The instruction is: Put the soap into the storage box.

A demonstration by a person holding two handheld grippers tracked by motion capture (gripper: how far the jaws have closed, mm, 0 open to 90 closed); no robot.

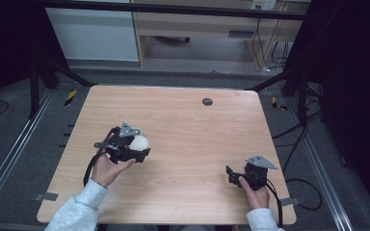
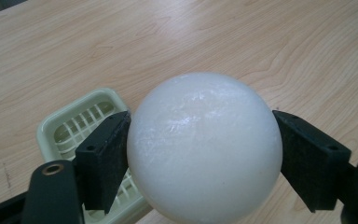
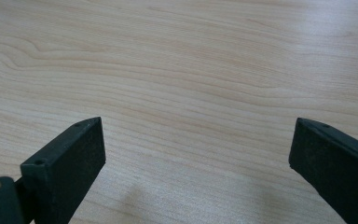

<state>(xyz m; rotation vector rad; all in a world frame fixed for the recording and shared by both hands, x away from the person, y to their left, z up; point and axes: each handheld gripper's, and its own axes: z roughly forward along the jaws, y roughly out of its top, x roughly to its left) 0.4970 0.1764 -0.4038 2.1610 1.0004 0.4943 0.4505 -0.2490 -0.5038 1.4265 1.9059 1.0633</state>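
A white ball (image 2: 204, 147) sits clamped between the two black jaws of my left gripper (image 2: 200, 156), which is shut on it. In the high view the white ball (image 1: 138, 142) and the left gripper (image 1: 137, 147) are over the table's left half. Beneath and behind the ball lies a small pale green slatted tray (image 2: 81, 123), partly hidden by the left jaw; its edge (image 1: 140, 130) peeks out past the gripper from above. My right gripper (image 3: 198, 156) stands open over bare wood, nothing between its jaws. It is near the table's front right (image 1: 231, 175).
The wooden table (image 1: 188, 144) has a round dark grommet (image 1: 207, 101) near its far edge. Black frame legs and cables stand around the table, with cabinets on the floor beyond.
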